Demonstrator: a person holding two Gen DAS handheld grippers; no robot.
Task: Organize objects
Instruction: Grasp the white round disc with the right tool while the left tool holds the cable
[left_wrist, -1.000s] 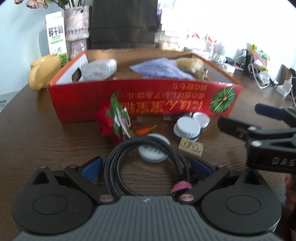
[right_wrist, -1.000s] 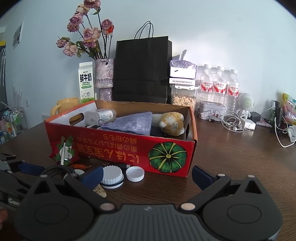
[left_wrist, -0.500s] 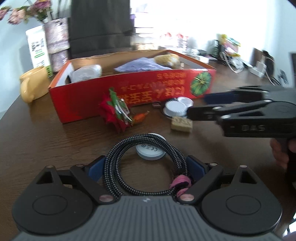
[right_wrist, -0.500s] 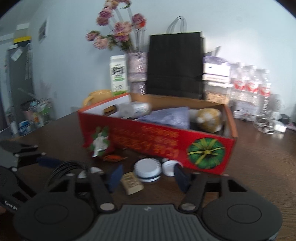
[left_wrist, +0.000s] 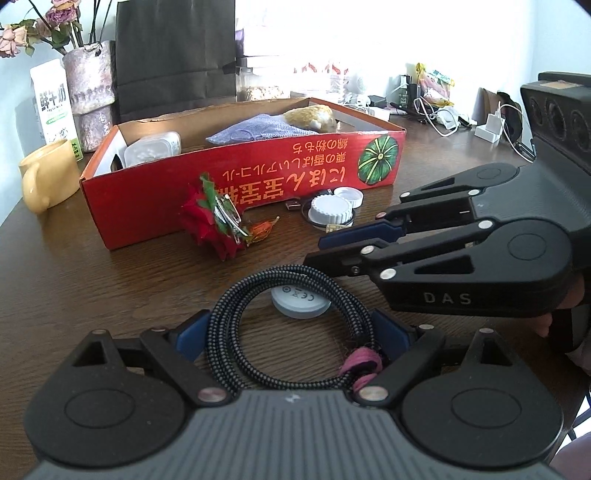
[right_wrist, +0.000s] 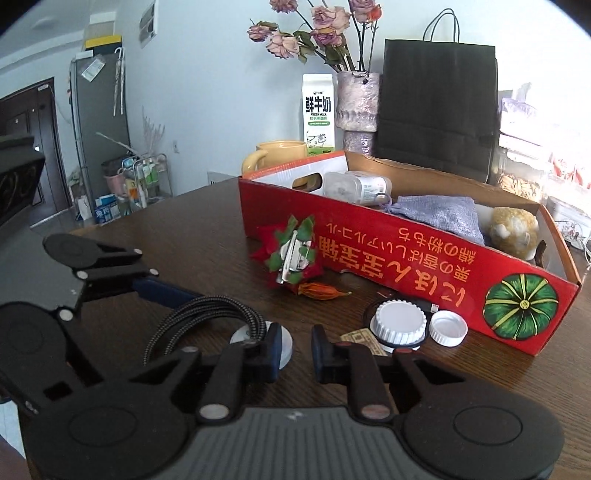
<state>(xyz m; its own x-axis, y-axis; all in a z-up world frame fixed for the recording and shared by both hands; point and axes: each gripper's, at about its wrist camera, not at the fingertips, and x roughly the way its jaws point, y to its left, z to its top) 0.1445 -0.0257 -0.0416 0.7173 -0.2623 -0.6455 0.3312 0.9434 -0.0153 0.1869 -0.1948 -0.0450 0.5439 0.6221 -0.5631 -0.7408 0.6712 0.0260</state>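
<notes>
A coiled black braided cable (left_wrist: 288, 325) with a pink tie lies on the table between the fingers of my left gripper (left_wrist: 291, 328), which grips its sides. It also shows in the right wrist view (right_wrist: 207, 317). A white disc (left_wrist: 301, 301) lies inside the coil. My right gripper (right_wrist: 293, 345) is narrowed to a small gap and empty, its tips at the coil's far side (left_wrist: 317, 254). A red cardboard box (left_wrist: 258, 177) holds a purple pouch (left_wrist: 255, 127), a plush toy and a plastic container.
In front of the box lie a red fabric flower with a clip (left_wrist: 216, 223), an orange dried bud (right_wrist: 321, 291), two white caps (right_wrist: 400, 323), a small tan card (right_wrist: 364, 339). A yellow mug (left_wrist: 44, 177), milk carton, vase and black bag stand behind.
My right gripper swung left toward the cable coil and narrowed its jaws. My left gripper stayed around the coil.
</notes>
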